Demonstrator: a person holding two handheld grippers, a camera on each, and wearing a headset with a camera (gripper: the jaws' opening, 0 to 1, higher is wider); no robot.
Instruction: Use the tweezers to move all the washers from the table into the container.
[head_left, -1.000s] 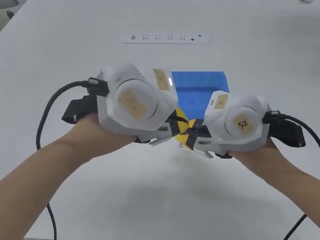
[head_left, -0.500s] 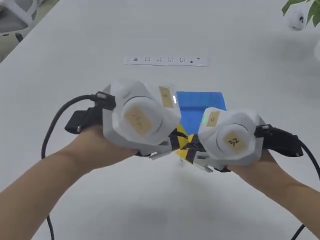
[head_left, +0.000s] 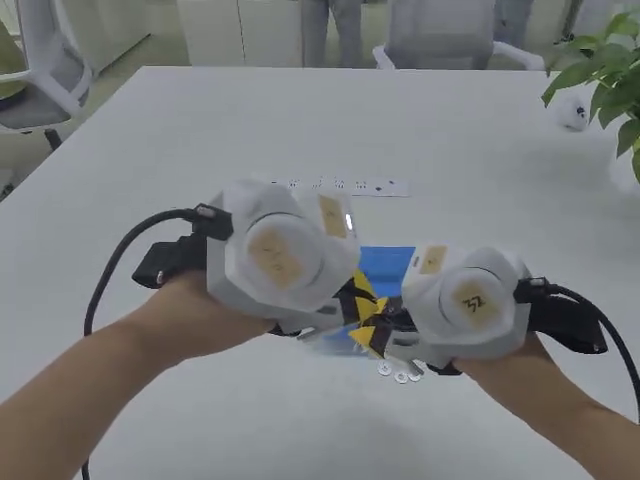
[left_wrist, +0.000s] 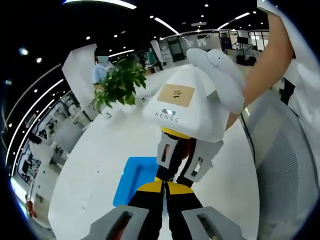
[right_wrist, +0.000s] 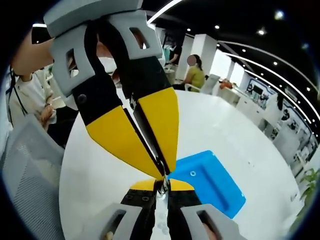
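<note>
Over the table's middle, my left gripper (head_left: 350, 300) and right gripper (head_left: 385, 325) meet tip to tip, both shut. Where the jaws meet, a thin silver piece of the tweezers (right_wrist: 161, 189) shows, and both grippers seem to pinch it. The left gripper's yellow jaws come down from the top of the right gripper view. Three small washers (head_left: 400, 375) lie on the table below the right gripper. The flat blue container (head_left: 386, 262) sits just behind the grippers, and one washer (right_wrist: 193, 174) lies in it (right_wrist: 210, 185). The right gripper's white body (left_wrist: 186, 102) rises ahead in the left gripper view.
A white power strip (head_left: 340, 185) lies beyond the container. A leafy plant (head_left: 600, 85) stands at the table's far right corner, and chairs (head_left: 450, 45) line the far edge. People sit in the background of the right gripper view.
The head camera has tilted up, bringing the far table edge, chairs and plant into view. The washers now show below the right gripper. The grippers stay tip to tip.
</note>
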